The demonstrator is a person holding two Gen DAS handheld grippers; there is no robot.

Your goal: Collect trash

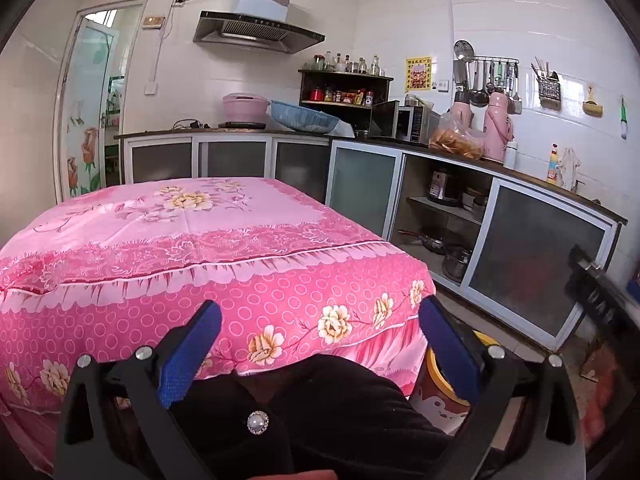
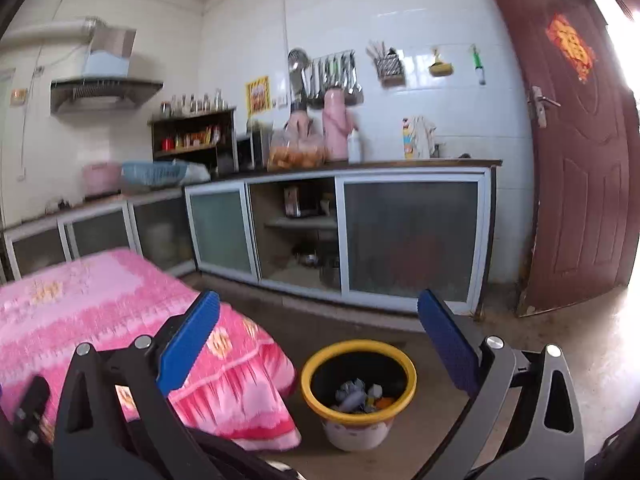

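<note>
round yellow-rimmed bin [image 2: 358, 364]; crumpled trash [image 2: 354, 396] inside

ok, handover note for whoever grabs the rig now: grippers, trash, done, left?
Left gripper: open, empty, raised before the pink-clothed table.
Right gripper: open, empty, above the floor by the table's corner.
Yellow-rimmed bin stands on the floor beside the table, with crumpled trash already inside.
Tabletop shows no trash in view.
Left: nothing visible to pick; look around for remaining pieces.
</note>
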